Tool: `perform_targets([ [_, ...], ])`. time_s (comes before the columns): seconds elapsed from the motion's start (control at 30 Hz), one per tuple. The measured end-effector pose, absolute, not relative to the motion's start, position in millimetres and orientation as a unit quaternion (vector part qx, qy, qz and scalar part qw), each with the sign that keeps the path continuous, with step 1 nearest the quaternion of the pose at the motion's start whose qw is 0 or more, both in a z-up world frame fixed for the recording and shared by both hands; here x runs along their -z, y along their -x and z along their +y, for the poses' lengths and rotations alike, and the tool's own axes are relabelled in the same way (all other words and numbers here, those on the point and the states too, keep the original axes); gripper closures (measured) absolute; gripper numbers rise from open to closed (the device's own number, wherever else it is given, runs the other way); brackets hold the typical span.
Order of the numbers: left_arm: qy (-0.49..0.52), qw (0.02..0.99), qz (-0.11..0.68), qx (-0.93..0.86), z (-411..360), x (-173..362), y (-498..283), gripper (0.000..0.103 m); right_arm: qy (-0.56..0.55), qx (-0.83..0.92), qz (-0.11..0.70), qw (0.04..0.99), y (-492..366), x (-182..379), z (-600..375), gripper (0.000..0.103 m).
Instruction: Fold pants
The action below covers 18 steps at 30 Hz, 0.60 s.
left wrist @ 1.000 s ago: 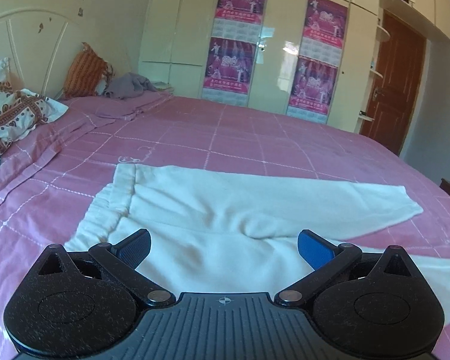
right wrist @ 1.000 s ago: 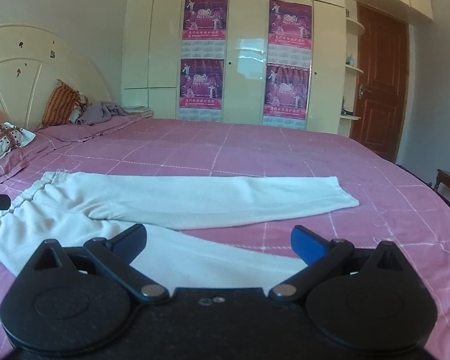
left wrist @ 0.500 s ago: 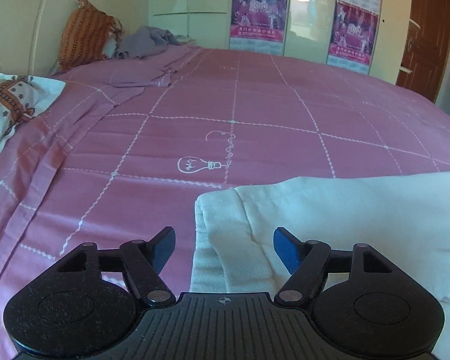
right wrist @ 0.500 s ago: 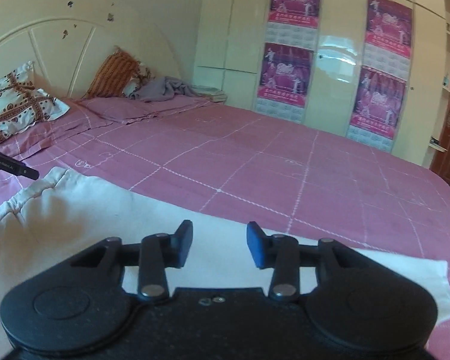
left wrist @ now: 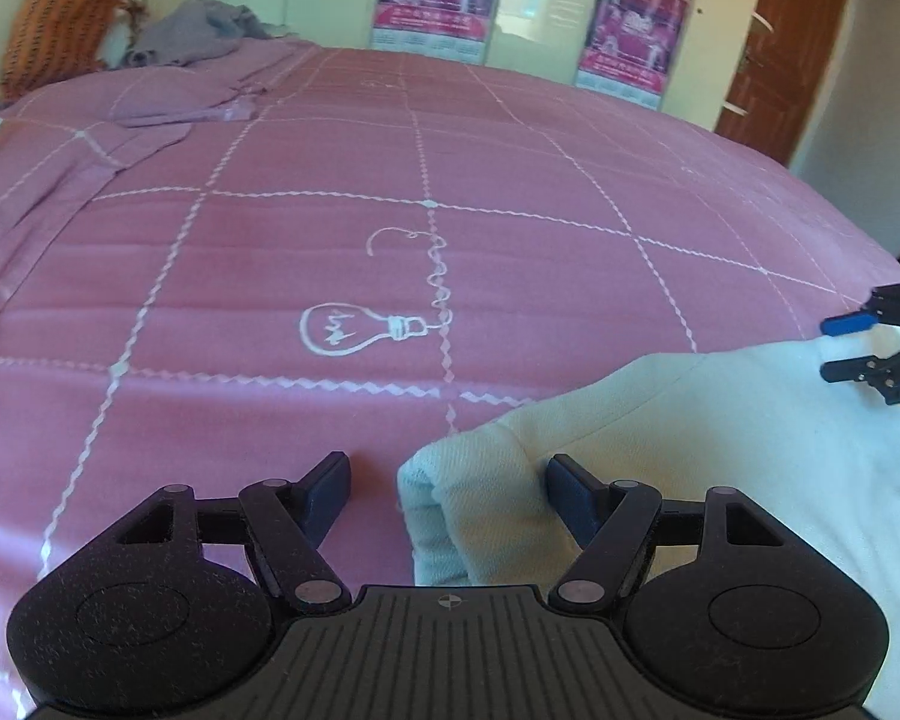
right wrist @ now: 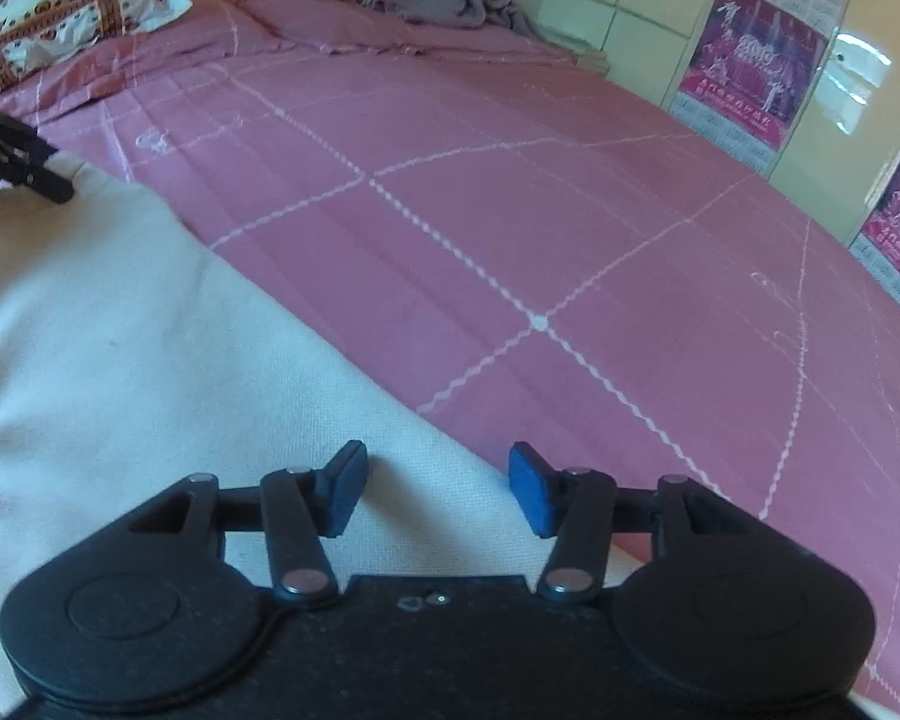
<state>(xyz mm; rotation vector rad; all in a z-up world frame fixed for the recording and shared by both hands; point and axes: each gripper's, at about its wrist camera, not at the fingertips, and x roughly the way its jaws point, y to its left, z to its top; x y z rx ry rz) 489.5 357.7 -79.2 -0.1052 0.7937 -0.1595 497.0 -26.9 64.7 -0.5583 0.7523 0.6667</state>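
Observation:
Cream-white pants (left wrist: 720, 450) lie flat on a pink bedspread (left wrist: 390, 210). My left gripper (left wrist: 447, 489) is open, low over the bed, with the far waistband corner (left wrist: 450, 480) between its fingers. My right gripper (right wrist: 438, 489) is open, straddling the far edge of the pants (right wrist: 120, 330), which fill the left and lower part of the right wrist view. The right gripper also shows at the right edge of the left wrist view (left wrist: 846, 348), open over the cloth. The left gripper's fingertips (right wrist: 36, 174) show at the left of the right wrist view.
The pink quilt has white grid stitching and a light bulb drawing (left wrist: 360, 330). An orange pillow (left wrist: 54, 24), a patterned pillow (right wrist: 72, 6) and a grey garment (left wrist: 192, 36) lie near the headboard. Wardrobe doors with posters (left wrist: 630, 30) and a brown door (left wrist: 774, 48) stand beyond the bed.
Both grippers have dropped down and forward to the pants' far edge. The left one now straddles the waistband corner. The right one narrowed, then opened wider at the cloth edge.

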Motion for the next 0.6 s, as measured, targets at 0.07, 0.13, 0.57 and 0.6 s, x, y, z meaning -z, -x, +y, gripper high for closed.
perform_targets([
  [0.07, 0.038, 0.916, 0.39, 0.082, 353, 82, -496, 0.032, 0.243, -0.328, 0.381, 0.829, -507, -64, -34, 0.048],
  [0.13, 0.038, 0.915, 0.39, 0.091, 349, 86, -499, 0.061, 0.236, -0.335, 0.396, 0.822, -514, -64, -37, 0.052],
  [0.57, -0.019, 0.971, 0.212, 0.109, 328, -3, -362, 0.084, 0.26, -0.296, 0.231, 0.89, -378, -139, -62, 0.096],
  [0.6, -0.032, 0.973, 0.199, 0.111, 323, -9, -345, 0.084, 0.268, -0.295, 0.213, 0.892, -357, -146, -67, 0.096],
])
